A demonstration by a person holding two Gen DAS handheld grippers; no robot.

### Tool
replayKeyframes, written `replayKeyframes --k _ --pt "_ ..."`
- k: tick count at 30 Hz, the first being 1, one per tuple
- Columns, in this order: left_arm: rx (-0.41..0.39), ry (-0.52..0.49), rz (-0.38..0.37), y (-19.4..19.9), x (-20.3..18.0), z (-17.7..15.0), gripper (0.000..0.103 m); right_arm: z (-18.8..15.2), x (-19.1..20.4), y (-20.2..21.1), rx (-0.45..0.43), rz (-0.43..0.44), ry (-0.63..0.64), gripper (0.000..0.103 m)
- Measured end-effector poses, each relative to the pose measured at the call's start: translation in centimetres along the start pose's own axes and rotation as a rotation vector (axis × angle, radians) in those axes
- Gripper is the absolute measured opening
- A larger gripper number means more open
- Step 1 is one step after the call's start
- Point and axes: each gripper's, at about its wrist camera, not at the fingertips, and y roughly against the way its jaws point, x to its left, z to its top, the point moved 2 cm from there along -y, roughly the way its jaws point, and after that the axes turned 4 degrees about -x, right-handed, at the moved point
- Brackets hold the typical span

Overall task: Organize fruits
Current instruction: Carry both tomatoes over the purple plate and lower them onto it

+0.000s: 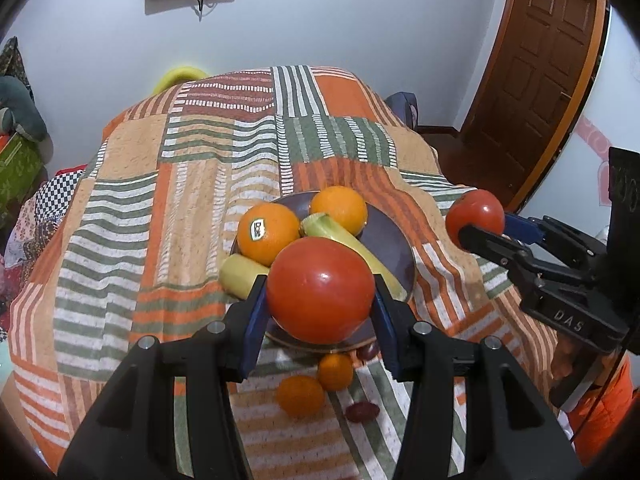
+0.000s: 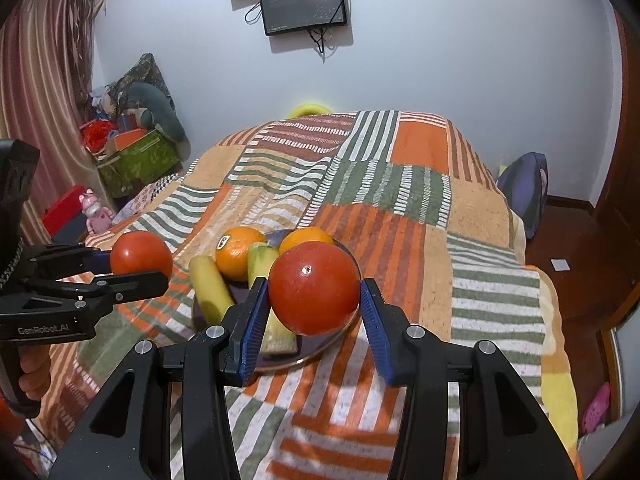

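My left gripper (image 1: 319,282) is shut on a large red tomato (image 1: 320,300), held above the near rim of a dark plate (image 1: 394,240). The plate carries two oranges (image 1: 269,233) (image 1: 339,208) and two yellow-green bananas (image 1: 243,276) (image 1: 340,234). My right gripper (image 2: 314,283) is shut on a second red tomato (image 2: 314,296), raised over the same plate (image 2: 316,342). Each gripper shows in the other's view: the right one (image 1: 476,222) off the plate's right side, the left one (image 2: 140,266) off its left. Two small oranges (image 1: 335,370) (image 1: 300,395) and dark red fruits (image 1: 362,411) lie on the blanket near the plate.
The plate rests on a bed under a striped patchwork blanket (image 2: 400,216). A wooden door (image 1: 536,80) stands at the right, a purple bag (image 2: 524,188) by the bed's far corner, and boxes and cushions (image 2: 136,152) at the left wall. Screens (image 2: 304,0) hang on the far wall.
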Motion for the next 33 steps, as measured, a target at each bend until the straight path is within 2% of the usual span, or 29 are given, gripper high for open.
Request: replayKeyframes --k 16,33 --pt "0.04 0.041 0.016 -5.2 1.6 1.6 0.048 -0.4 -0.3 -5.2 0.086 0.004 0.002 0.042" --pt "0.095 0.045 0.027 -8.6 2.3 0.4 0.048 -1.9 -0.8 -9.0 0.18 0.006 -0.013 0.042"
